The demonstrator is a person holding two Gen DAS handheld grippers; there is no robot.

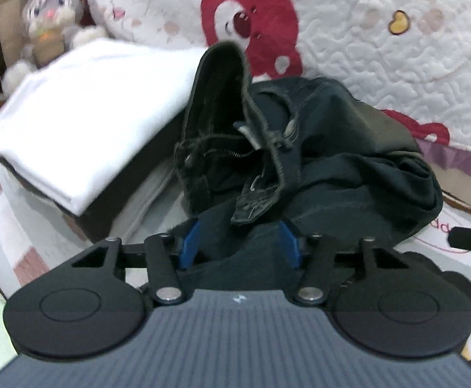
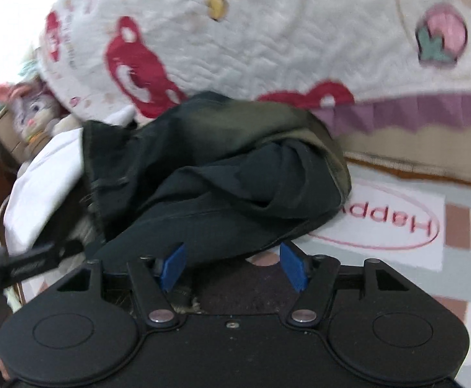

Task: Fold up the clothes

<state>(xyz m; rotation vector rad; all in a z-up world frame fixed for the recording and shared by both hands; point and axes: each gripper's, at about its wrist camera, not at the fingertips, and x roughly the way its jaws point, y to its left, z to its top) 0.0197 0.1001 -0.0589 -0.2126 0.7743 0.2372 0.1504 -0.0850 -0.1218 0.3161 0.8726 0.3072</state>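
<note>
A crumpled dark pair of trousers (image 1: 316, 161) is lying in a heap on the patterned mat (image 2: 455, 258), just beside a folded white cloth (image 1: 83, 123) and in front of a white quilt with red bears (image 1: 381, 32). The left gripper (image 1: 240, 242) is sitting wide apart, with dark fabric lying between its blue pads (image 1: 190, 242), not pinched. The right gripper (image 2: 234, 268) is also gaping wide at the heap's near edge, gripping nothing. A plush rabbit (image 1: 51, 16) is sitting behind the white cloth
</note>
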